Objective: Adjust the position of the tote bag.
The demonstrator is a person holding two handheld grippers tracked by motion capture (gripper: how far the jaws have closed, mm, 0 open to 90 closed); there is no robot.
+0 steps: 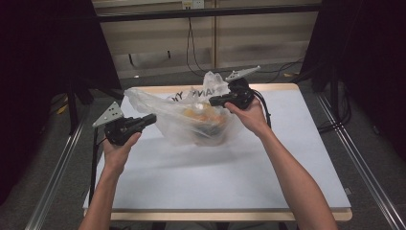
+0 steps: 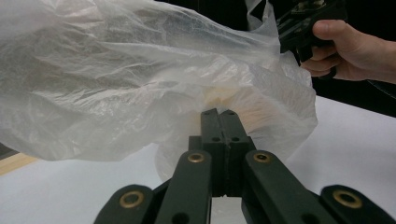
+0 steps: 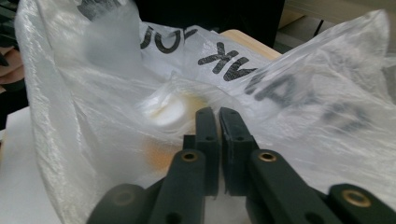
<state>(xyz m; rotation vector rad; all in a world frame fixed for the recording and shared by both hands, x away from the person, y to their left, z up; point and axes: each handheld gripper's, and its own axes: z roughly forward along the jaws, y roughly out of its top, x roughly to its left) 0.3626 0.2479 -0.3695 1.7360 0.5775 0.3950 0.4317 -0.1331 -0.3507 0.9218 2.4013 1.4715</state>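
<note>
A thin, clear plastic bag [image 1: 179,112] with black lettering lies at the back middle of the white table [image 1: 215,182]. Inside it are yellow-orange food and a dark bowl [image 1: 207,125], blurred by the film. My left gripper [image 1: 153,118] meets the bag's left side. In the left gripper view its jaws [image 2: 218,112] are pressed together with the bag's film [image 2: 116,70] at their tips. My right gripper [image 1: 212,101] is at the bag's upper right rim. Its jaws [image 3: 216,111] stand nearly together on the film [image 3: 303,93]. The right hand and gripper [image 2: 303,23] also appear beyond the bag.
The table's wooden edge [image 1: 268,87] runs along the back, just behind the bag. Metal rails [image 1: 52,177] lie on the floor on both sides. Cables [image 1: 191,52] hang behind the table. The near half of the tabletop is bare white.
</note>
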